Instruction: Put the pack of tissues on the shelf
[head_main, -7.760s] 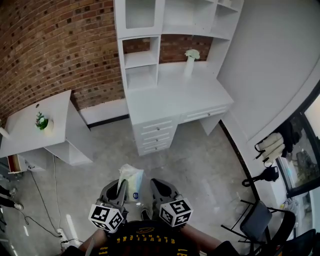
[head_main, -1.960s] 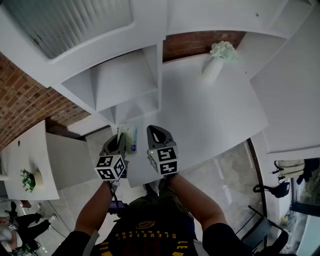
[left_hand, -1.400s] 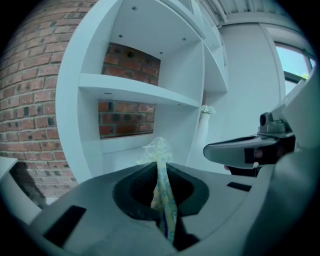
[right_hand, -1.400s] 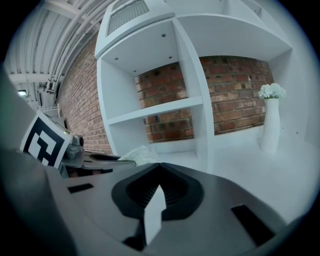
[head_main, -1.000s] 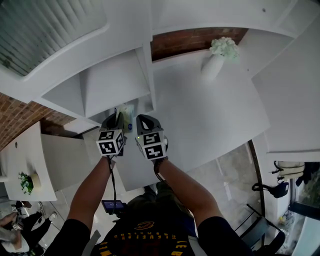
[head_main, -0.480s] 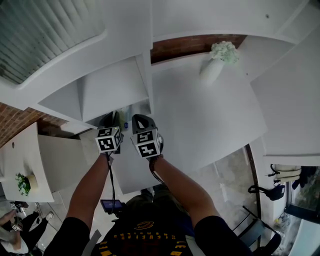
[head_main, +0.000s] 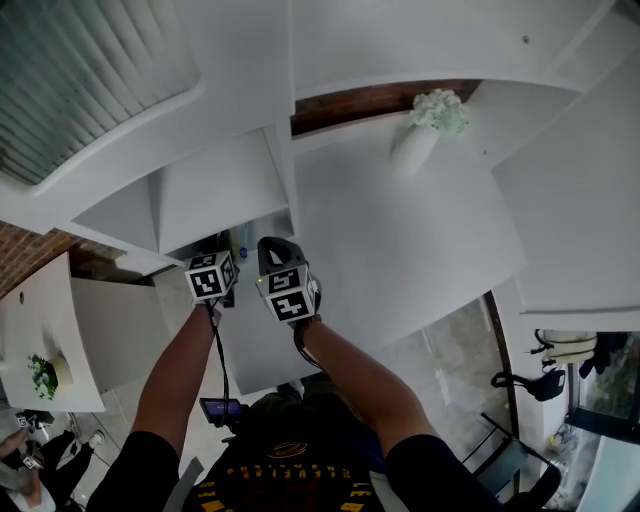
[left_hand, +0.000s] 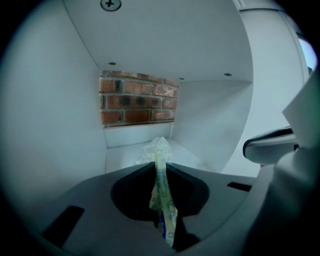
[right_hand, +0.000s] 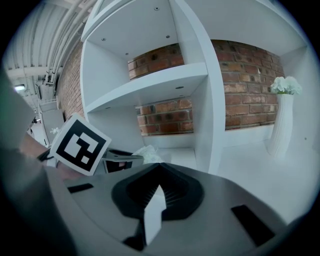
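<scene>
The tissue pack (left_hand: 161, 200) is a pale yellow-green plastic packet. My left gripper (left_hand: 159, 162) is shut on its wrapper, and the crumpled end (left_hand: 158, 149) sticks out past the jaw tips. The pack hangs inside the lowest cubby of the white shelf (left_hand: 137, 150), just above its floor. In the head view the left gripper (head_main: 225, 248) reaches under the shelf board (head_main: 215, 190), and only a sliver of the pack (head_main: 240, 243) shows. My right gripper (right_hand: 157, 167) stays shut outside the cubby, right of the left gripper (right_hand: 120, 160). A thin white strip shows in its seam.
The cubby has white side walls and a brick back wall (left_hand: 137, 102). A vertical divider (right_hand: 210, 115) separates it from the white desk top (head_main: 400, 240), where a white vase with pale flowers (head_main: 425, 125) stands. More shelf compartments (right_hand: 145, 35) lie above.
Both grippers have moved up the head view toward the shelf. The left gripper has gone lower and deeper into the bottom cubby with the pack, which now shows less.
</scene>
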